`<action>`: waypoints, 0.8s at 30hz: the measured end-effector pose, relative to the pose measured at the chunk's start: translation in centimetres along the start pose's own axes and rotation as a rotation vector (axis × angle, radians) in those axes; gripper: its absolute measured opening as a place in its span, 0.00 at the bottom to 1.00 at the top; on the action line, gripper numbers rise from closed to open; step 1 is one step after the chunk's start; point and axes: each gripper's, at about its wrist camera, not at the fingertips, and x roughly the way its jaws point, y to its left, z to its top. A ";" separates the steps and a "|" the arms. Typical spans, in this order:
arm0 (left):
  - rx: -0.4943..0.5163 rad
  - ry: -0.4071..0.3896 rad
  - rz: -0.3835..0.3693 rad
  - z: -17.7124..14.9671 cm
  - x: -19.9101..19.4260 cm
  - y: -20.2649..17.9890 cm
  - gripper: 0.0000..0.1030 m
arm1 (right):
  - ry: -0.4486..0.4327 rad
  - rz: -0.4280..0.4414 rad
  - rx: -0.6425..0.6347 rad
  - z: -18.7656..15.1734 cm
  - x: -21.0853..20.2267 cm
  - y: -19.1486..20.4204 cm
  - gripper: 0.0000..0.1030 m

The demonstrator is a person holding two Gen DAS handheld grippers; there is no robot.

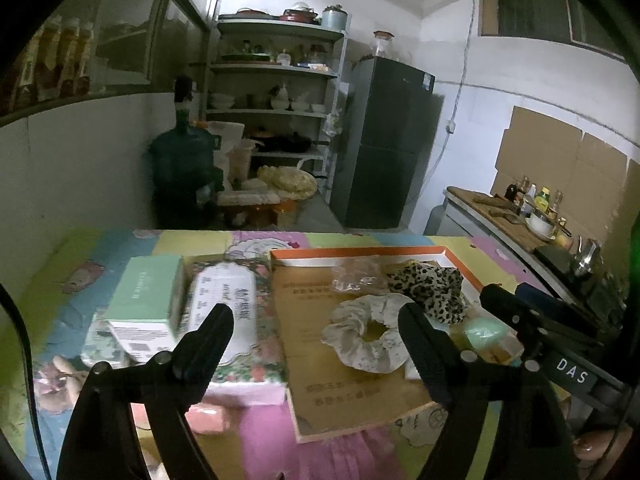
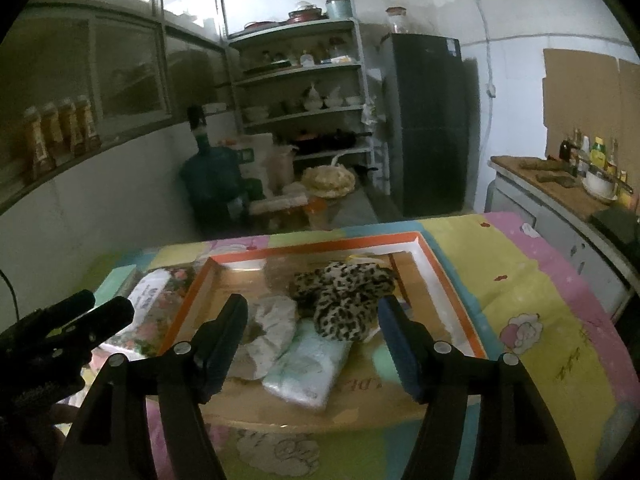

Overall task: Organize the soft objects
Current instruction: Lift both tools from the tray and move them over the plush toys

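Already most of the soft things lie in the orange-rimmed tray (image 2: 448,280), so the sorting looks well along. Both claws are spread wide and hold nothing.

Ahead of the left claw (image 1: 316,332), slightly toward its right finger, the pale scrunchie (image 1: 368,332) rests on the tray's brown floor. Beyond that lies the leopard scrunchie (image 1: 432,284), with a crumpled clear wrapper (image 1: 356,276) just beside it on the left. Off past the left finger, outside the tray, sit a green box (image 1: 148,300) and a floral pack (image 1: 236,312) on the patterned cloth (image 1: 80,264); a pink thing (image 1: 208,420) lies below that finger, too blurred to name.

Between the fingers of the right claw (image 2: 312,328) lies a light-blue packet (image 2: 308,368), touching the pale scrunchie on its left and tucked under the leopard one's near edge. The left claw's tips show at the far left of this view.

My judgement: the scrunchies and packet are done. What remains seems to be the items still outside the tray on the left, if they count as soft; the floral pack likely does, the box may not. Neither claw is set over any of them yet.
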 end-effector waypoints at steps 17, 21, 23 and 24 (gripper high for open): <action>-0.009 -0.065 0.086 -1.2 -5.6 4.4 0.82 | -0.028 0.047 -0.048 -1.0 -3.1 6.0 0.69; -0.022 -0.074 0.103 -1.5 -6.6 5.7 0.82 | -0.029 0.061 -0.063 -1.3 -3.6 7.2 0.69; -0.030 -0.076 0.109 -1.8 -7.1 6.3 0.82 | -0.028 0.069 -0.069 -1.6 -3.9 8.0 0.69; -0.035 -0.077 0.113 -2.0 -7.4 6.7 0.82 | -0.027 0.073 -0.072 -1.7 -3.9 8.2 0.69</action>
